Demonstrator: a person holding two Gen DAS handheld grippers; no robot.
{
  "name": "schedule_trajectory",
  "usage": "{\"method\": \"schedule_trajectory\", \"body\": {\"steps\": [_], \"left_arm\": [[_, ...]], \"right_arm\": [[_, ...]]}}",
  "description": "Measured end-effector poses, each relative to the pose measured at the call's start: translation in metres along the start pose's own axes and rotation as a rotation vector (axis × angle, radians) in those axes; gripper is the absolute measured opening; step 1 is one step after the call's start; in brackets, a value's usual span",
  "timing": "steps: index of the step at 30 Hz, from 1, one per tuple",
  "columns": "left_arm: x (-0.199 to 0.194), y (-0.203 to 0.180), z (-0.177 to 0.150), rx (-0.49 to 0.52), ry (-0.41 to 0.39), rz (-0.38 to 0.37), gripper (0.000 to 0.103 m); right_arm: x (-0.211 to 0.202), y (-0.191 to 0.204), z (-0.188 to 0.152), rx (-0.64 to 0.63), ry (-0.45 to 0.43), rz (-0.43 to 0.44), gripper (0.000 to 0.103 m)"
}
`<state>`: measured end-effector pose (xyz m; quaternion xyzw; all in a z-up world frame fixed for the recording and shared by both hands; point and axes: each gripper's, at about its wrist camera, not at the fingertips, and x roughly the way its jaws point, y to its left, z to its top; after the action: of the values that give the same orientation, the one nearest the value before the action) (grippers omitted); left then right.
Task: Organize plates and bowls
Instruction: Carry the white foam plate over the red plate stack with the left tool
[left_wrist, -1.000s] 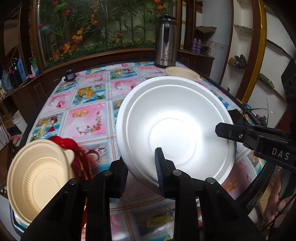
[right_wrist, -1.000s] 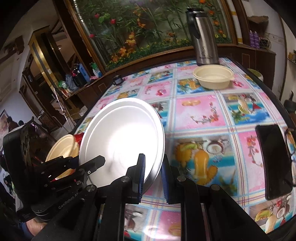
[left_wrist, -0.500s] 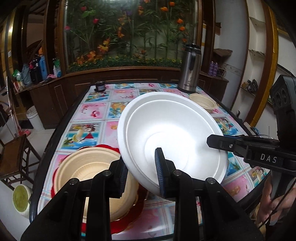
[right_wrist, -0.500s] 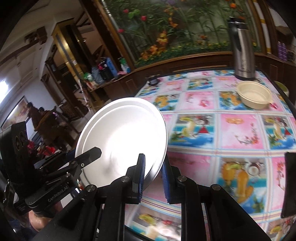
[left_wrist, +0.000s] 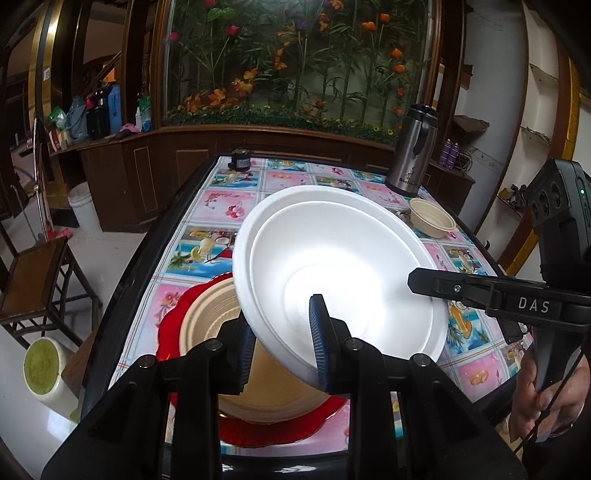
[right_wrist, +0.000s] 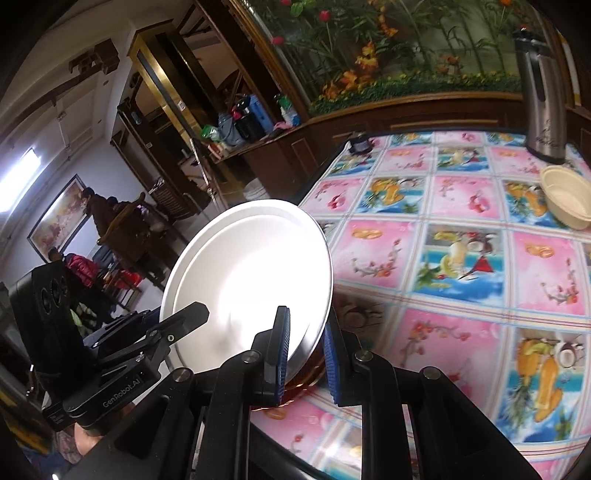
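Observation:
Both grippers hold one white foam plate (left_wrist: 332, 258), tilted in the air. My left gripper (left_wrist: 282, 341) is shut on its near rim. My right gripper (right_wrist: 304, 354) is shut on the opposite rim of the same plate (right_wrist: 251, 280); it shows from the right in the left wrist view (left_wrist: 424, 284). Below the plate, a beige plate (left_wrist: 210, 317) lies on a red plate (left_wrist: 173, 325) at the table's near left corner. A beige bowl (left_wrist: 432, 221) stands far right on the table, also in the right wrist view (right_wrist: 565, 195).
The table (right_wrist: 461, 258) has a pink and blue patterned cloth. A steel thermos (left_wrist: 410, 151) stands at the far right, a small dark object (left_wrist: 239, 159) at the far left edge. A wooden chair (left_wrist: 37, 280) and a white bucket (left_wrist: 85, 210) stand left of the table.
Both grippers carried the white plate up and toward the table's near left corner. It now hangs over the beige and red plates, which have come into fuller view.

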<state>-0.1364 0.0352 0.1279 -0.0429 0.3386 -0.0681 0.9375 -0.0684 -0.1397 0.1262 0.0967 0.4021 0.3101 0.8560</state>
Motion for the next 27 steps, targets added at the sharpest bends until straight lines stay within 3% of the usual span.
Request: {"method": "schedule_trajectory", "body": {"steps": [13,27], "left_arm": [[0.012,0.045,-0.006,-0.097,0.102,-0.007,0.024],[0.034,0.062,-0.016,-0.149,0.166,-0.013,0.024]], "right_arm": [[0.047,0.009,-0.004,0.077,0.170,0.101,0.019],[0.065,0.006,-0.014,0.093,0.217,0.085,0.020]]}}
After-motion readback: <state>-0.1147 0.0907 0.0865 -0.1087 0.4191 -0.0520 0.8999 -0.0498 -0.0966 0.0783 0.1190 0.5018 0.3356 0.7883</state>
